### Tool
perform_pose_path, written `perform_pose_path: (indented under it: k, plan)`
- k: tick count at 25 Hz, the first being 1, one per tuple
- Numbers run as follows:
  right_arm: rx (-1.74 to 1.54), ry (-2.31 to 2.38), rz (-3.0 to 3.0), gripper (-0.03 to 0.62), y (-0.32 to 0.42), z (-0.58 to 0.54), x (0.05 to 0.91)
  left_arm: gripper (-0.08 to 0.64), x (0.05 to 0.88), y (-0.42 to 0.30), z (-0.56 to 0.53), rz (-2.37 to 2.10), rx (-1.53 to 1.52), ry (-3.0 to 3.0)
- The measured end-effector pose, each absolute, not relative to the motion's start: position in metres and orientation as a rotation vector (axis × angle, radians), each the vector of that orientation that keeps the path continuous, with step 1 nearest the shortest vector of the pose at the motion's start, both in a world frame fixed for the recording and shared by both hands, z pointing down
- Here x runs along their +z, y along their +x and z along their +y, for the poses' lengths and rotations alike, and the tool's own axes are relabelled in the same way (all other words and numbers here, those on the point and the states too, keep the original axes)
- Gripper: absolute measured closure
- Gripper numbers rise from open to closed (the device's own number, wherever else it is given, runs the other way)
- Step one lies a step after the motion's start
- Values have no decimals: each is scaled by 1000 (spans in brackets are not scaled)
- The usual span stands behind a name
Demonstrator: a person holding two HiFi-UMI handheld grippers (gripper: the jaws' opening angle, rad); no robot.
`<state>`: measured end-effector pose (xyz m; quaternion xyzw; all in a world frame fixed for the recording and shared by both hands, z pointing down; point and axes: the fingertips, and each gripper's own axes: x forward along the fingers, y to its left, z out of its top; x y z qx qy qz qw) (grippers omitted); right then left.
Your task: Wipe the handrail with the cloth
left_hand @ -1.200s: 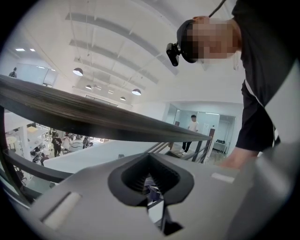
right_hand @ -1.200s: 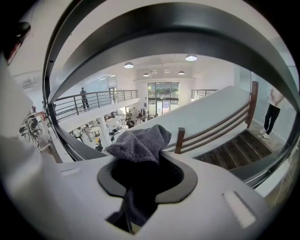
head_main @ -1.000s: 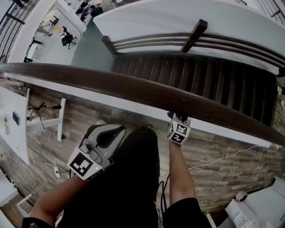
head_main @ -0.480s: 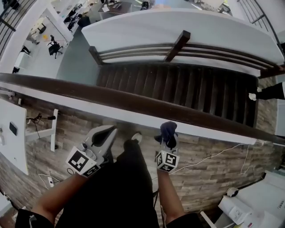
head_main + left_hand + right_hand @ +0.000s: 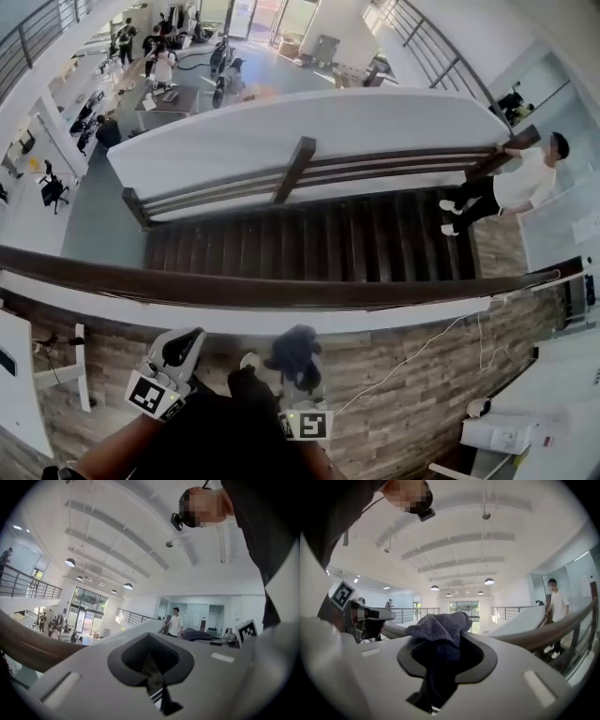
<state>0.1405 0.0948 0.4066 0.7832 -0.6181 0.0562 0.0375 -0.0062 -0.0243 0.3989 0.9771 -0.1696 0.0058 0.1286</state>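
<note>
Right gripper [image 5: 298, 377], clamped on the grey cloth [image 5: 292, 352], should press it flat along the far wooden handrail [image 5: 281, 292]; left gripper [image 5: 178, 349] hangs closed and empty.

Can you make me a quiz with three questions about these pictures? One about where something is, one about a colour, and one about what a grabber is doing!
1. Where is the cloth?
A) in the right gripper
B) draped over the handrail
C) lying on the stairs

2. What colour is the handrail?
A) white
B) dark brown
C) yellow

3. What is the left gripper holding?
A) a sponge
B) the cloth
C) nothing

Answers:
1 A: the right gripper view shows the cloth bunched between its jaws.
2 B: in the head view the rail is a dark brown band above a white ledge.
3 C: the left gripper view shows nothing between its jaws.
</note>
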Motion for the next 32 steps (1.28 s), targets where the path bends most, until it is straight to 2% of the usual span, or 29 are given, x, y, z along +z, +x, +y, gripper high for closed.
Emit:
perform_pose_path:
  k: [7,19,25,28,32]
  plan:
    - [7,2507,-1976,491,127,71,346,561,384,-13,-34,-467,-81,2862]
    - [-61,2464,-2040,497,113,52,346,561,364,2,-48,-473,-296,2907]
    - [-53,2444,-2024,497,115,58,341,561,370,2,-39,-500,-137,2888]
    - [-45,2450,-2030,497,115,58,338,561,364,5,-36,-492,-209,2901]
    - [-22,2421,-2042,497,113,58,338,561,370,5,-29,-495,-139,2888]
